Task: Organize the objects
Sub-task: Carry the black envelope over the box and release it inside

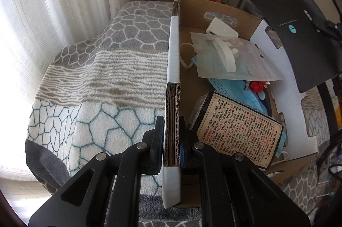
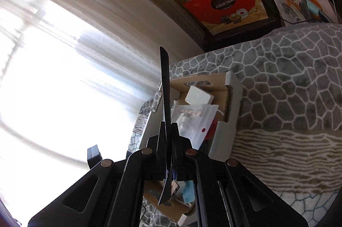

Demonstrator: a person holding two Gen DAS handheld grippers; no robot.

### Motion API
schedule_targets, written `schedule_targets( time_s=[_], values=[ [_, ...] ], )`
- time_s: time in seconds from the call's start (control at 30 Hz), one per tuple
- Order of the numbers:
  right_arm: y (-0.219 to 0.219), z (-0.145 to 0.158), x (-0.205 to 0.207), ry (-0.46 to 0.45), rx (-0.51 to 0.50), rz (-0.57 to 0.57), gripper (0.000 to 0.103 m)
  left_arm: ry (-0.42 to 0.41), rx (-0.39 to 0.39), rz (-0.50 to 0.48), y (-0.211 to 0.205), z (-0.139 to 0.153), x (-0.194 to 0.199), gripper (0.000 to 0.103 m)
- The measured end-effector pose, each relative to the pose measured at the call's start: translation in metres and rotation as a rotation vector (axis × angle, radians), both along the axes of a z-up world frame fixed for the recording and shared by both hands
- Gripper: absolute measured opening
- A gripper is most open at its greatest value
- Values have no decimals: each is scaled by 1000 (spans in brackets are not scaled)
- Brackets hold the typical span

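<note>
An open cardboard box with white-faced walls sits on a patterned blanket. My left gripper is shut on the box's left wall. Inside lie a clear bag of white plastic parts, blue face masks and a card with red and black Chinese text. My right gripper is shut on a thin black flat packet, held edge-on above the box. That black packet shows over the box's right side in the left wrist view.
The grey and white honeycomb blanket covers the surface under the box. Bright curtains hang at the left. Red gift boxes stand stacked behind. A paper bag of items stands at the far right.
</note>
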State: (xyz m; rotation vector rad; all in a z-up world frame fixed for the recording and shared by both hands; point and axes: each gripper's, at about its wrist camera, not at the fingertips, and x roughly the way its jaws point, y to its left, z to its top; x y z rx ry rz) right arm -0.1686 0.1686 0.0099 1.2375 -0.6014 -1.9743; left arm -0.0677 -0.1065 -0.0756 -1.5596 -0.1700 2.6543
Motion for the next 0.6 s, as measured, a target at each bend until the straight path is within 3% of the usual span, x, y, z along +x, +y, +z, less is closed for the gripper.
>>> schedule_targets(
  time_s=[0.33, 0.6],
  values=[
    [-53, -44, -8, -95, 10, 56, 2, -1, 4, -6, 1, 0, 0, 10],
    [-46, -65, -18, -119, 18, 1, 1, 1, 6, -5, 1, 0, 1, 10]
  ],
)
